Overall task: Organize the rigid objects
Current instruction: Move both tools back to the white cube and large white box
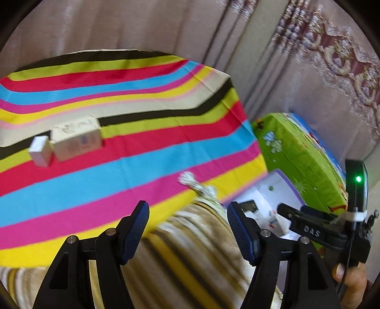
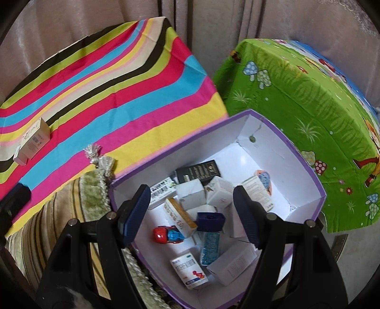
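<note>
Jaws wide open & empty on both left gripper (image 1: pixel 187 228) and right gripper (image 2: pixel 191 214).
2 cartons left on striped worktop (image 1: pixel 147 152): big carton (image 1: pixel 76 140), small white box (image 1: pixel 40 151) touching it. Prob. light, stiff card, crushable; pinch across flat sides. Only right view shows inside purple-rimmed box (image 2: pixel 306 164): cartons, toy car (image 2: pixel 167 234).

Beige curtains (image 2: pixel 95 14) behind; striped cloth (image 1: pixel 118 95), green cloth (image 2: pixel 308 107).
</note>
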`<state>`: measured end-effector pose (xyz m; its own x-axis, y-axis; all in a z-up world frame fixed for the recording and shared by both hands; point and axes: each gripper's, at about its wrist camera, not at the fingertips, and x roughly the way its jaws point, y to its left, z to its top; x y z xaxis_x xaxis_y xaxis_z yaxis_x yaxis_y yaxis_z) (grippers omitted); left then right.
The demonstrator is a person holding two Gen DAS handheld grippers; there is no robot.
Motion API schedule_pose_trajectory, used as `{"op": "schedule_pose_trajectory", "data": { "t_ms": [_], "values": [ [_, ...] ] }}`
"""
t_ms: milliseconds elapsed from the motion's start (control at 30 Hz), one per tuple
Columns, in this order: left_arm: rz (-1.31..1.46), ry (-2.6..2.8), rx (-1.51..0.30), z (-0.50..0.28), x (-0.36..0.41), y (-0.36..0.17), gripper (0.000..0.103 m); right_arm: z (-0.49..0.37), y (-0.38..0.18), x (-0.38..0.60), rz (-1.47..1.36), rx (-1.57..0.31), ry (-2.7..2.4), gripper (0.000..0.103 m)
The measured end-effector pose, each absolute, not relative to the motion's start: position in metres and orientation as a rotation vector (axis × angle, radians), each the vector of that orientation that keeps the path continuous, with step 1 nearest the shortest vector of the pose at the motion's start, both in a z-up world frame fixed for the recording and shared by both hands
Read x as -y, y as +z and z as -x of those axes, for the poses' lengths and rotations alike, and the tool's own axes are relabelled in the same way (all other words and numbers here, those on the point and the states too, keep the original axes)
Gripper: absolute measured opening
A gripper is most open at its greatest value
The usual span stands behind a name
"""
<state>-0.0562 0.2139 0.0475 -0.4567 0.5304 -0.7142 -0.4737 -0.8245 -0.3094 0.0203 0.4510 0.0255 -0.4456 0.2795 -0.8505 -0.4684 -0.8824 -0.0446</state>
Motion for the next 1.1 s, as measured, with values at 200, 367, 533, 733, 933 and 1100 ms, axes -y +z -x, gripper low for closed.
{"op": "schedule_pose_trajectory", "data": {
  "t_ms": [200,367,533,733,933,1100],
  "values": [
    [1.134,2.346,0.108,0.085,-0.179,0.059,0.069,-0.001,0.024,-0.433,1.343,-0.255,2.358,0.075],
    [1.138,2.394,0.172,0.106,-0.148,0.065,0.069,0.020,0.027,-0.412,1.359,-0.223,2.394,0.075],
    [1.137,2.438,0.226,0.123,-0.119,0.069,0.069,0.040,0.028,-0.389,1.376,-0.190,2.432,0.075],
    [1.165,2.460,0.313,0.138,-0.096,0.062,0.069,0.060,0.029,-0.365,1.393,-0.164,2.480,0.075],
    [1.209,2.481,0.367,0.153,-0.074,0.051,0.069,0.077,0.030,-0.351,1.402,-0.158,2.519,0.075],
    [1.236,2.546,0.407,0.160,-0.041,0.042,0.069,0.088,0.033,-0.339,1.397,-0.183,2.578,0.075]
  ]
}}
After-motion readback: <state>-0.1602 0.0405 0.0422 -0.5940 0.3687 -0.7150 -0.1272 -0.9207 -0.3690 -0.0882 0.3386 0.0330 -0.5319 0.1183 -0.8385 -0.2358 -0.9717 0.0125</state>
